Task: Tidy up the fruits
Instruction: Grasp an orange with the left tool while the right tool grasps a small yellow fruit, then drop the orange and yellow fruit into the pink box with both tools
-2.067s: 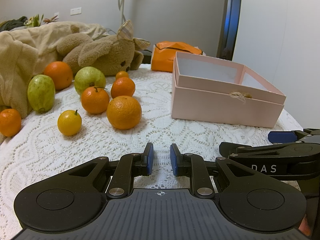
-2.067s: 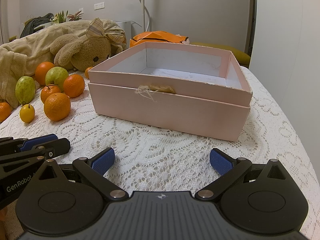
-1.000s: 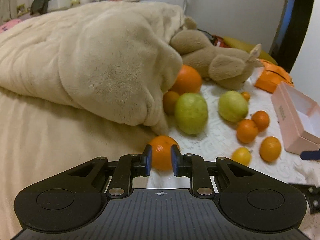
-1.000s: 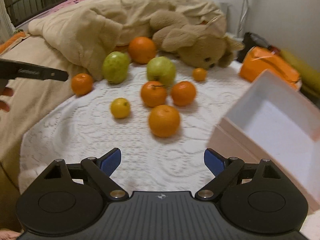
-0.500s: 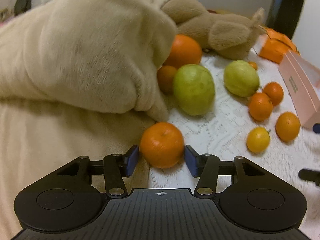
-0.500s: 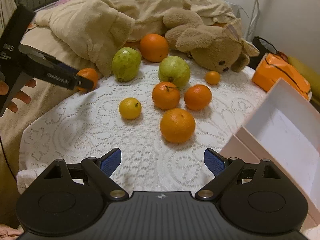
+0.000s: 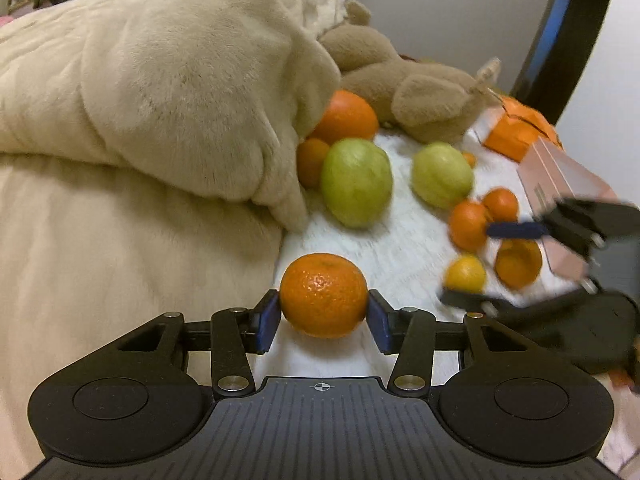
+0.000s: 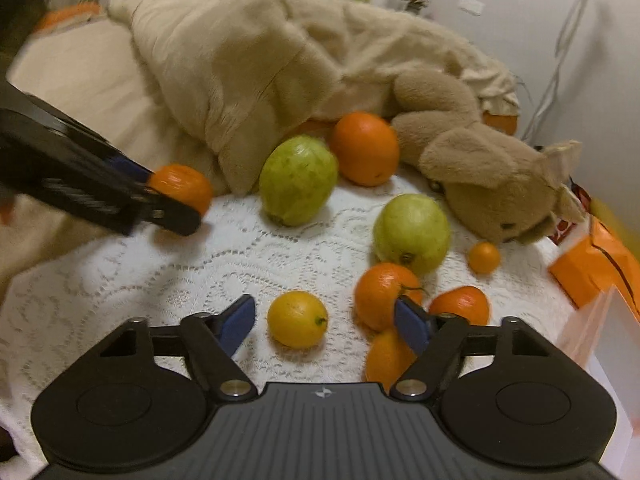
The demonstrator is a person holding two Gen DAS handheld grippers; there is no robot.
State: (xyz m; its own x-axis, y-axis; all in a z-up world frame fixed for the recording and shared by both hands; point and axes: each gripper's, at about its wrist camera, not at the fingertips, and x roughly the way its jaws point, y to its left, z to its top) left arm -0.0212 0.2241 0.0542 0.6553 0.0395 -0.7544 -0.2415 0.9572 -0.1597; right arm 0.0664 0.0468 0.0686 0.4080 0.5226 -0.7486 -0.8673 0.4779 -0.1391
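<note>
My left gripper (image 7: 323, 320) is shut on a mandarin (image 7: 323, 295), its blue pads touching both sides; the same mandarin (image 8: 182, 188) shows in the right wrist view at the left, by the blanket. My right gripper (image 8: 326, 322) is open, with a small yellow citrus (image 8: 297, 319) between its fingers and not touched. Two green guavas (image 8: 298, 180) (image 8: 412, 233), a large orange (image 8: 365, 148) and several smaller oranges (image 8: 386, 294) lie on the white lace cloth (image 8: 200, 264). The pink box (image 7: 560, 184) is at the right.
A beige plush blanket (image 7: 160, 92) covers the left and back. A brown plush toy (image 8: 480, 160) lies behind the fruit. An orange box (image 8: 596, 268) sits at the far right. The right gripper (image 7: 560, 264) shows blurred in the left wrist view.
My left gripper has closed on the mandarin. My right gripper has moved forward and down over the fruit, so the yellow citrus now lies between its open fingers.
</note>
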